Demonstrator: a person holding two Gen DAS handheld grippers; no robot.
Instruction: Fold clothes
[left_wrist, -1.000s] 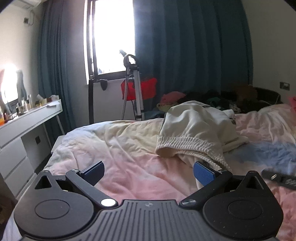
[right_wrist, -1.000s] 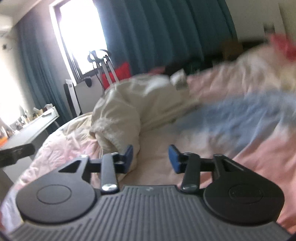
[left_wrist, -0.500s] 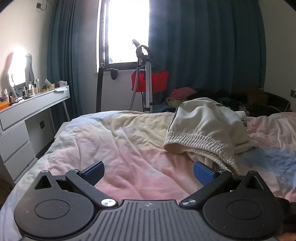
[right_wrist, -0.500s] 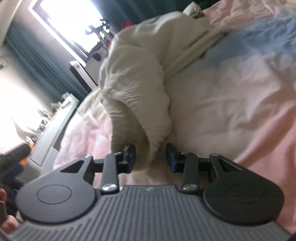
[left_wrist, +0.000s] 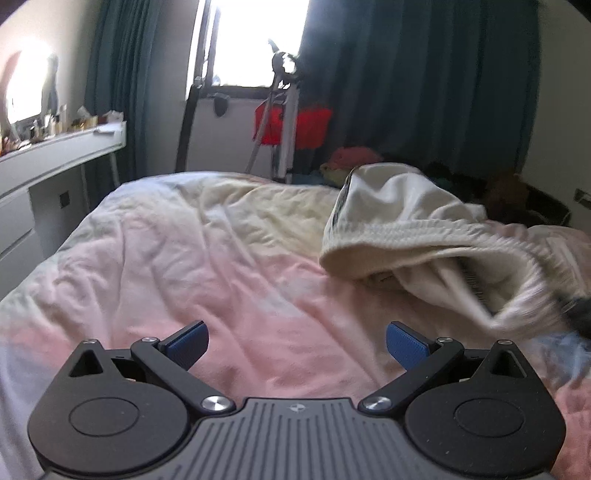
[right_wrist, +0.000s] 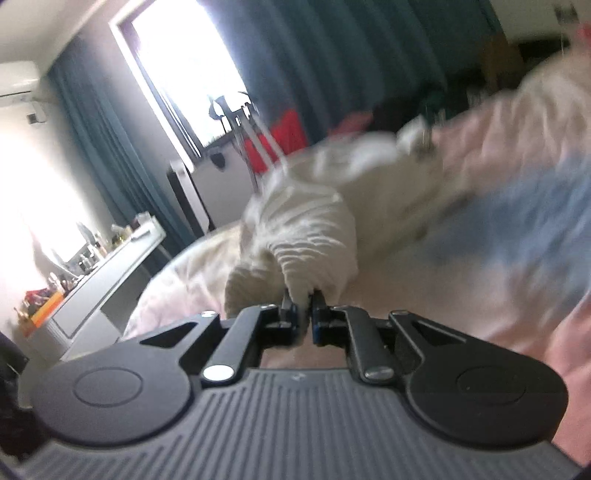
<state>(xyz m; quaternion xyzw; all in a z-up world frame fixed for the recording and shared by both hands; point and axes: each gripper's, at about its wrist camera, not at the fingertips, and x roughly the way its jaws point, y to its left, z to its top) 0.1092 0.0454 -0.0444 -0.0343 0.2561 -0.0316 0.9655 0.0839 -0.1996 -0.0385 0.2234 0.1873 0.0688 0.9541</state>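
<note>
**Right gripper clamped on cream garment; left gripper spread and empty**

We find the right gripper (right_wrist: 304, 319) closed on the ribbed elastic edge of the cream garment (right_wrist: 314, 229), a pinch of fabric caught between its blue pads. The cloth rises from the fingers and trails back across the bed (right_wrist: 498, 295); this view is motion-blurred, so we cannot make out finer detail of the fold.

We find the left gripper (left_wrist: 295, 341) with its fingers wide apart, holding nothing, above the pink part of the bedspread (left_wrist: 207, 266). In the left wrist view the garment (left_wrist: 406, 225) lies bunched on the right side of the bed, its elastic hem facing us and partly lifted.

Beyond the bed we note a white dresser (left_wrist: 55, 158), dark teal curtains (left_wrist: 417, 81) and a red item (left_wrist: 306, 123) under the window.
</note>
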